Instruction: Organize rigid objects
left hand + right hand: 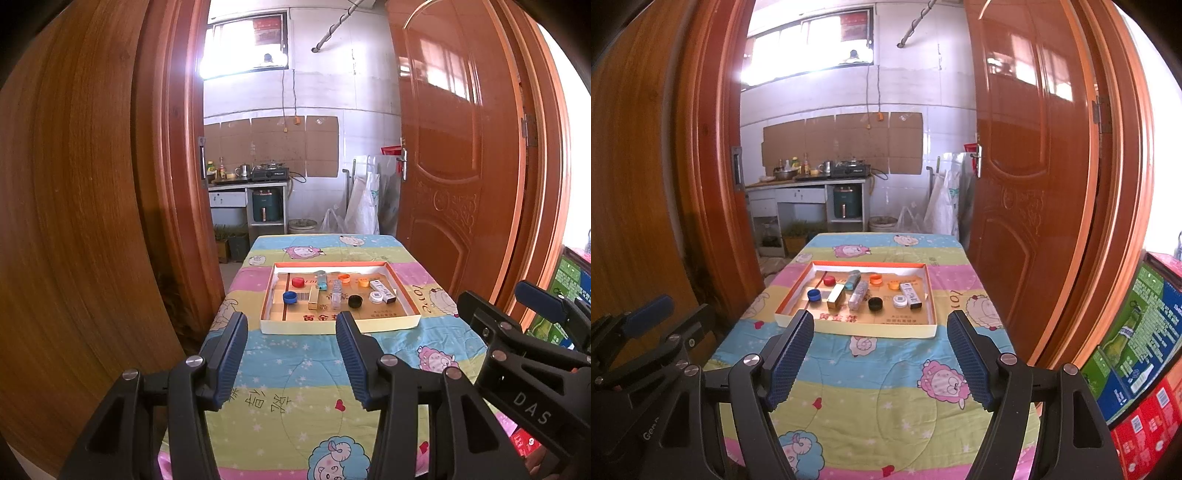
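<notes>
Bottle caps, small boxes and vials lay together inside the shallow tray on the quilt-covered counter. Both the left gripper and right gripper hovered well short, jaws wide and empty; whether sorting was starting or finished was unclear.

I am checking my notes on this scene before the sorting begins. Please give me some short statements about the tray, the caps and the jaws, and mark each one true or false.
1. Both grippers, left and right, have open jaws holding nothing. True.
2. The blue cap lies on the tablecloth outside the tray. False: it lies inside the tray.
3. The black cap sits beside the white cap. True.
4. The tray holds three red caps. False: only one red cap shows.
</notes>
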### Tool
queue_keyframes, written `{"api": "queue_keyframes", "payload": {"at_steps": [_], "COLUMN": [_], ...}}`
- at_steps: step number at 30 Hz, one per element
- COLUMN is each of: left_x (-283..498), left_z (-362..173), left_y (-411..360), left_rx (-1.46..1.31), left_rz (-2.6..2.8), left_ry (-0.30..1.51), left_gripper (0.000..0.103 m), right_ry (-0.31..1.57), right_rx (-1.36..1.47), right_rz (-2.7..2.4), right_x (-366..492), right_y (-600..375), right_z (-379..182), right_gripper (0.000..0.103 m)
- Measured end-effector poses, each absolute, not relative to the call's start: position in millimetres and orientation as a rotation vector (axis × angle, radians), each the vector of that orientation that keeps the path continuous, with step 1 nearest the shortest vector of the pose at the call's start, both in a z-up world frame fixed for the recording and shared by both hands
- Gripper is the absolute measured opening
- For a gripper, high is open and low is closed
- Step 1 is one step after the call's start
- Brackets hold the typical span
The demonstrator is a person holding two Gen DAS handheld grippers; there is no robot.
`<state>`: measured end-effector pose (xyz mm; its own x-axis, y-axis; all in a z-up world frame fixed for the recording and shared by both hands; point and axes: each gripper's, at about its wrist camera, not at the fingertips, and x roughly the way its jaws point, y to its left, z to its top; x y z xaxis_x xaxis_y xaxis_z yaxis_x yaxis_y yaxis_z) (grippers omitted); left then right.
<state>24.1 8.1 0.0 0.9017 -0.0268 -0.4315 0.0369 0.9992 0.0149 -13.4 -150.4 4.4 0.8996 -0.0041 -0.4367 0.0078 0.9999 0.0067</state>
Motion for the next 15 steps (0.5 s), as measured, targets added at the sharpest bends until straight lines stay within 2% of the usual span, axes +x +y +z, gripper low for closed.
{"api": "queue_keyframes", "payload": {"at_steps": [15], "left_x": [23.8], "left_z": [-0.7], "left_y": [7.8], "left_rx": [0.023], "left_rz": [-0.034], "left_ry": [0.447], "left_gripper": [0.05], "right_ry": [0.452], "right_rx": [0.01], "right_rz": [-0.006], "right_x": [-13.8], "right_y": [-151.0], "right_z": [3.9], "right_gripper": [0.076]}}
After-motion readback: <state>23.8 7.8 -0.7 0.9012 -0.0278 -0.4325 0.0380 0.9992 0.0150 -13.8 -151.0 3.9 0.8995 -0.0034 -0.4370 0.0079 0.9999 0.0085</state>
